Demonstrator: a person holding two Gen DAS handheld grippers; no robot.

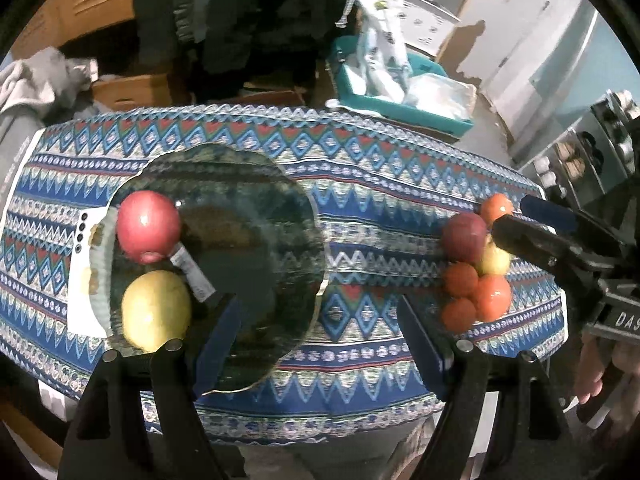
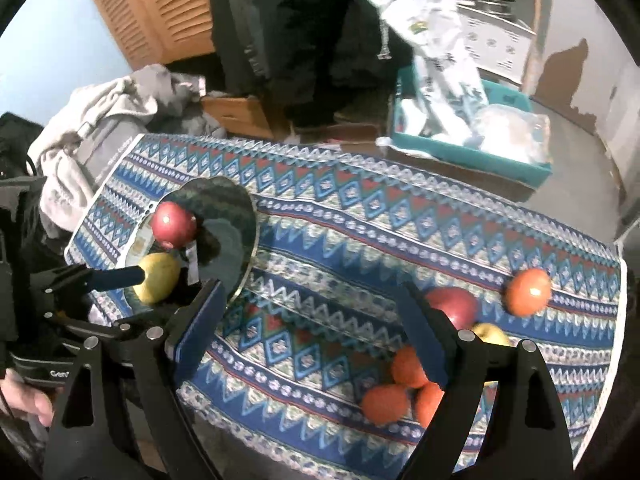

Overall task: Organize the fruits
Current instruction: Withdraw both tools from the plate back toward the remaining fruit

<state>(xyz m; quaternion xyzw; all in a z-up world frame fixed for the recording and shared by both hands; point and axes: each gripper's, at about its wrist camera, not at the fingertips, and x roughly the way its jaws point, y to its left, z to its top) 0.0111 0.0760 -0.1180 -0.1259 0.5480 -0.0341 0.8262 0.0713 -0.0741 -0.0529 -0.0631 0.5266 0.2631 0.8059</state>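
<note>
Two fruits sat on the plate; the rest waited in a cluster at the right.

A red apple and a yellow fruit lay on the dark plate's left side, apparently sorted there, well apart from the loose pile. Both the left gripper and the right gripper pointed steeply down over the patterned cloth, jaws wide and empty.

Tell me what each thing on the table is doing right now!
Round dark glass plate: flat on the patterned cloth, holding two fruits.
Red apple: resting on the plate.
Yellow-green apple: resting on the plate.
Loose pile of orange and red fruits: on the cloth, off the plate.
Left hand-held gripper: open, empty.
Right hand-held gripper: open, empty.
</note>
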